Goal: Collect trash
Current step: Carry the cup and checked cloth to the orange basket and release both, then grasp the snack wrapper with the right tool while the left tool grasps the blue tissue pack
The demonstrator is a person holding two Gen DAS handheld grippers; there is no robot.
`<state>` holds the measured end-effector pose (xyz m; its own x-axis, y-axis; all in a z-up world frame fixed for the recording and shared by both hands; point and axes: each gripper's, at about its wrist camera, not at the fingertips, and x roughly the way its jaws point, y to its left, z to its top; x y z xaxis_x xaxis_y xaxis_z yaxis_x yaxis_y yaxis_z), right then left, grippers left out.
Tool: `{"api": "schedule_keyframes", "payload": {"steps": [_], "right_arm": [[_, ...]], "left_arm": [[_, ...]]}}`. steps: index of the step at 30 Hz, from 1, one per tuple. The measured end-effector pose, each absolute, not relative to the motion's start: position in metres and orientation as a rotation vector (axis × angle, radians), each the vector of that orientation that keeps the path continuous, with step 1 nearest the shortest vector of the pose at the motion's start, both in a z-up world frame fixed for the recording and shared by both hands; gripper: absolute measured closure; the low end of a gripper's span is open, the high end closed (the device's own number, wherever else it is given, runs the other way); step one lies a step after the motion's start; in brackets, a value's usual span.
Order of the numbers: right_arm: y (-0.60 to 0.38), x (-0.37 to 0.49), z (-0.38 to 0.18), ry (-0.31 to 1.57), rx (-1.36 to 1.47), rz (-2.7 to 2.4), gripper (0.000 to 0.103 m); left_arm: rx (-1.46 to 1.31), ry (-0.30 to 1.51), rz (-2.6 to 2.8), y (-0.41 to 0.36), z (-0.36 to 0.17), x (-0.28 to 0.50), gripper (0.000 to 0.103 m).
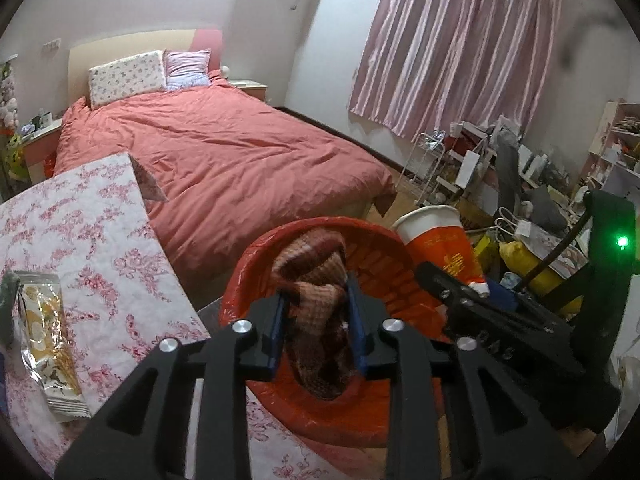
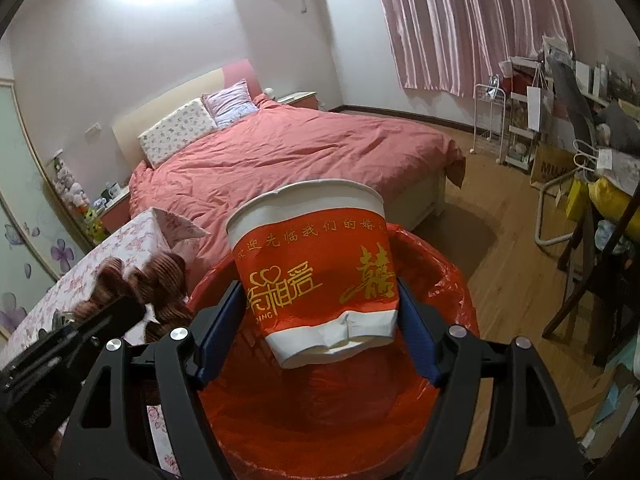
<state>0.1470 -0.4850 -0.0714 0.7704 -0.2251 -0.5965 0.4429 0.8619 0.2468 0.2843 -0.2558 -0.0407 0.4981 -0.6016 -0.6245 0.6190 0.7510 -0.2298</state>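
Note:
My left gripper [image 1: 318,322] is shut on a brown knitted cloth [image 1: 316,280] and holds it over the red-lined trash bin [image 1: 384,272]. My right gripper [image 2: 320,328] is shut on a red and white paper cup [image 2: 316,268], crumpled at its base, above the same bin [image 2: 440,280]. The cup also shows in the left wrist view [image 1: 436,236], at the bin's right rim. The cloth shows in the right wrist view [image 2: 152,288], left of the bin. A yellow snack wrapper [image 1: 48,340] lies on the floral-covered table [image 1: 88,216] at the left.
A bed with a pink duvet [image 1: 224,152] stands behind the bin. Cluttered shelves, a chair and bags [image 1: 520,184] fill the right side by the pink curtains [image 1: 460,40]. Wooden floor [image 2: 508,240] lies to the right of the bin.

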Motion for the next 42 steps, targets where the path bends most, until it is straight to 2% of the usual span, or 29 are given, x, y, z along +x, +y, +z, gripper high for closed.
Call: {"api": "schedule_keyframes", "payload": {"steps": [1,4,16,22,33,42], "right_arm": [[-0.486,0.147,-0.072,0.591,0.392,-0.372,0.028],[-0.486,0.143,-0.071,0.593,0.397,-0.386,0.022],[-0.451,0.141,-0.044,0.581,0.33,-0.332,0.022],[-0.406,0.147,-0.037,0.603,0.277,-0.228,0.024],[-0.299,0.187,-0.05,0.736,0.183,0.013,0.028],[-0.239,0.213,-0.073,0.805,0.096,0.081,0.031]], "left_arm": [[0.027,0.75,-0.728,-0.255,-0.043,0.286,0.062],[0.028,0.748,-0.703,-0.248,-0.045,0.287,0.054],[0.055,0.703,-0.517,-0.175,-0.03,0.273,0.033],[0.051,0.688,-0.386,-0.109,-0.027,0.264,0.03],[-0.017,0.719,-0.149,0.023,-0.041,0.27,0.029],[-0.038,0.726,-0.093,0.058,-0.047,0.267,0.024]]}}
